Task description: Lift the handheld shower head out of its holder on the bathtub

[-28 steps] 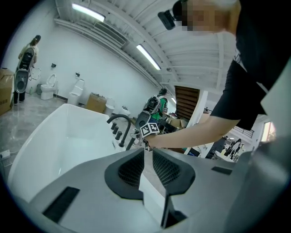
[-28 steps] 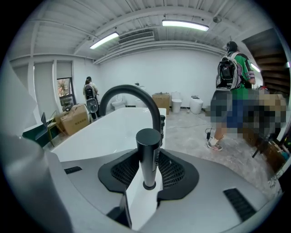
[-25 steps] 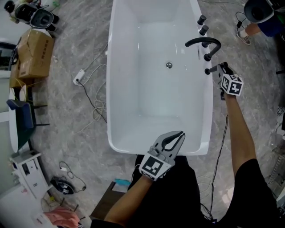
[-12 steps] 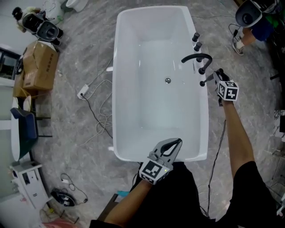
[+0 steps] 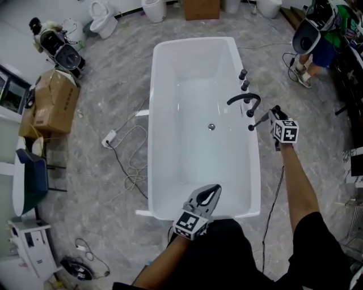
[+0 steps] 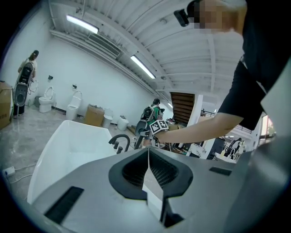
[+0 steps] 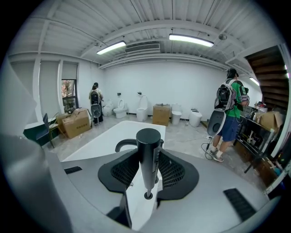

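Tools, two, one in each of my hands. Left tool [image 5: 212, 191]: nearest me, over the near end of the white bathtub [image 5: 153, 147], clenched, its ribbed pads meeting edge to edge with nothing between them. Right tool [image 5: 272, 115]: further out at the end of my stretched arm, above the tub's right rim, grasping the handheld shower head [image 7: 148, 154], a black cylinder that stands between the two pads with its flat round top toward the camera. The shower head narrows to a thin lower end that meets a small dark ring [image 7: 144, 195] on the white rim; I cannot tell whether it sits in the ring or is clear of it. Black arched spout [image 5: 245, 101]: just beyond the shower head on the same rim, curving in over the basin. Two black knobs [image 5: 244, 80]: in a row past the spout. Drain [image 5: 211, 127]: on the tub's bottom, level with the spout. Grey marbled floor [image 5: 96, 170]: white power strip [image 5: 108, 137] with a loose cable to the left of the tub, cardboard box [image 5: 54, 102] further left. Toilet [image 5: 102, 14]: by the far wall. Person [image 5: 315, 37] in blue shorts: standing well beyond the tub's right side.
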{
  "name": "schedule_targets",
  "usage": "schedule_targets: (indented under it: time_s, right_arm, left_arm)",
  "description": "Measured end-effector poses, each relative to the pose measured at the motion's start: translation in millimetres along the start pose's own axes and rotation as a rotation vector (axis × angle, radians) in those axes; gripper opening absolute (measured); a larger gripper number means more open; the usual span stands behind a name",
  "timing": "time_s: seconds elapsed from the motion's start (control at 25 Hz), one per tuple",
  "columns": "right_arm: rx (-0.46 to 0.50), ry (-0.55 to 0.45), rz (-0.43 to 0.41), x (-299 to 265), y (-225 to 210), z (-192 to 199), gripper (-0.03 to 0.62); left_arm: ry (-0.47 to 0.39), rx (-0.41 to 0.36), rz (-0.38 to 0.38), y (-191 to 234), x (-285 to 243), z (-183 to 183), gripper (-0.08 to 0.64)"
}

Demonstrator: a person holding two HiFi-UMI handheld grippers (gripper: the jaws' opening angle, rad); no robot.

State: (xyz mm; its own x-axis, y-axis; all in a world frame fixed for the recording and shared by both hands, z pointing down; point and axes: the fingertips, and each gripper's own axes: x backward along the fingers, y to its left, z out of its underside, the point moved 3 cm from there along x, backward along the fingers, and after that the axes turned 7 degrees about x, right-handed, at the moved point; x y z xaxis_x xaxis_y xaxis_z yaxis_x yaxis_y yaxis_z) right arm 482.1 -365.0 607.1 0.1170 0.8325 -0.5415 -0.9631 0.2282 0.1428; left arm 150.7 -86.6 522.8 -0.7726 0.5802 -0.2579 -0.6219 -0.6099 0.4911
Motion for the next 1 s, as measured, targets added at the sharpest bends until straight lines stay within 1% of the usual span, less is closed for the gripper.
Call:
schedule_targets:
  time_s: [0.12, 0.28, 0.4, 0.48, 0.6, 0.76, 1.0]
  right_arm:
    - [-0.017, -0.008, 0.010, 11.0, -2.7, -12.0, 0.123]
    - [-0.083, -0.013, 0.030, 22.4, -7.4, -23.5, 0.123]
    - [-0.119, -0.035, 0.046, 30.8, -13.9, -37.0, 0.123]
    - [-0.109, -0.048, 0.052, 37.1, -14.2, -46.8, 0.123]
    - [-0.065, -0.055, 0.058, 44.6, -11.4, -57.9, 0.123]
    - [-0.033, -0.067, 0.071, 57.0, -11.6, -73.8, 0.123]
    - [0.015, -0.093, 0.092, 68.1, -11.1, -103.5, 0.123]
  left_arm:
    - [-0.025, -0.026, 0.002, -0.2, 3.1, -12.2, 0.009]
    - [-0.050, -0.044, -0.003, -4.9, 9.7, -24.1, 0.009]
    - [-0.080, -0.048, -0.007, -9.6, 13.1, -34.4, 0.009]
    - [-0.101, -0.052, -0.004, -10.5, 15.4, -39.4, 0.009]
    - [-0.110, -0.060, -0.010, -6.0, 21.2, -40.8, 0.009]
    - [-0.128, -0.061, -0.020, -2.6, 29.1, -49.7, 0.009]
    - [-0.166, -0.072, -0.045, 14.8, 43.5, -60.0, 0.009]
